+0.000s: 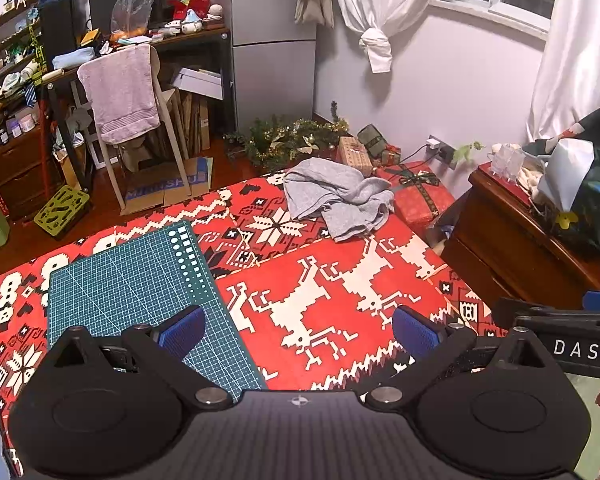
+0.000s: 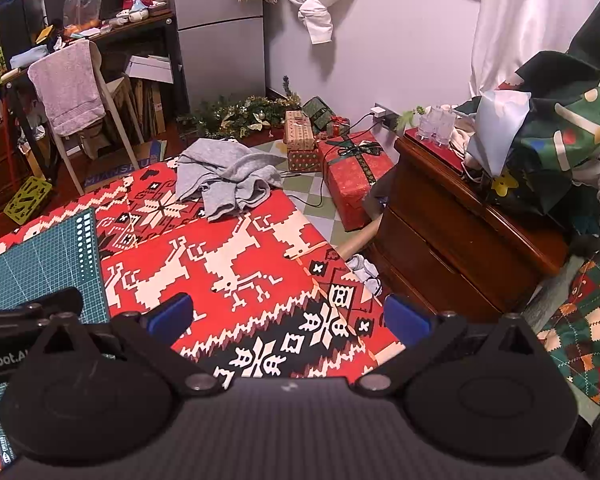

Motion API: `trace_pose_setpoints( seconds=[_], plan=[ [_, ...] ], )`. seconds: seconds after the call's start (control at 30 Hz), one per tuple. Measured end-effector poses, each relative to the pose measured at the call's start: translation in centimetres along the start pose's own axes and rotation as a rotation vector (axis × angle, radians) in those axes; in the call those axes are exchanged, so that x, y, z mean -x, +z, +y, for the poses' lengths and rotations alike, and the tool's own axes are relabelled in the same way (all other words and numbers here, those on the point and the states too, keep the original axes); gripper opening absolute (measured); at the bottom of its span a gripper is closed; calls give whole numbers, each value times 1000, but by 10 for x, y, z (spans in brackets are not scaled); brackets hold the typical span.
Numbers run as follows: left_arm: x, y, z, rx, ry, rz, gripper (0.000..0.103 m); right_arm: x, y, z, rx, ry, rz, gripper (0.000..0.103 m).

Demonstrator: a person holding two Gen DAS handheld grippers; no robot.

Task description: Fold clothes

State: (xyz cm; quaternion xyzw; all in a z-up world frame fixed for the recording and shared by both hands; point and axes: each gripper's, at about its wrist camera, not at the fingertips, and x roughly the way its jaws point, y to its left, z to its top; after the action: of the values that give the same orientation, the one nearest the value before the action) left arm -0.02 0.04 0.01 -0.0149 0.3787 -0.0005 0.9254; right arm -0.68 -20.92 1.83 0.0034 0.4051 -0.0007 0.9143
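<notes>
Both claws hang above the counter (image 1: 340, 280), which is covered by a red cloth with white reindeer and snowflake patterns. The left claw (image 1: 298, 330) is spread wide, its blue pads (image 1: 182, 330) apart with nothing between them; below it lie the cloth and the edge of a green cutting mat (image 1: 132, 280), which fills the view from 8 to 10 o'clock. The right claw (image 2: 288, 320) is likewise spread and empty, over a black-and-white band of the cloth near the counter's right edge. Part of the right claw's black body, lettered "DAS", enters the left wrist view at 3 o'clock, and the left claw's body shows at 9 o'clock in the right wrist view, so the two sit side by side.

The grey garment (image 1: 336, 200) lies crumpled in a heap at the counter's far corner, at 12 to 1 o'clock in the left wrist view and at 11 o'clock in the right (image 2: 228, 178), well apart from both claws.

Beyond the counter, on the floor, are wrapped gift boxes (image 2: 352, 172) and a wreath (image 1: 288, 140). A chair (image 1: 140, 120) draped with a pink towel (image 1: 120, 92) stands at 10 o'clock, before a cluttered desk. A wooden cabinet (image 2: 452, 224) sits at 3 o'clock, just beside the counter.
</notes>
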Motion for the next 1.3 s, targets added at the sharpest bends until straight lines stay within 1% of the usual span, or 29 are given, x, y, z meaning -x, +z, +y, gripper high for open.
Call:
trace_pose_setpoints(
  seconds=[0.03,0.37,0.43,1.3],
  plan=[
    [0,0,1,7,-7,-9,101,0,0,0,0,0,0,103],
    [3,0,-4,3,9,-7,101,4,-1,2,1,-2,0,103],
    [3,0,2,11,3,-7,101,5,-1,2,1,-3,0,103],
    [3,-3,3,17,21,-15,101,3,1,3,14,-3,-3,103]
  ],
)
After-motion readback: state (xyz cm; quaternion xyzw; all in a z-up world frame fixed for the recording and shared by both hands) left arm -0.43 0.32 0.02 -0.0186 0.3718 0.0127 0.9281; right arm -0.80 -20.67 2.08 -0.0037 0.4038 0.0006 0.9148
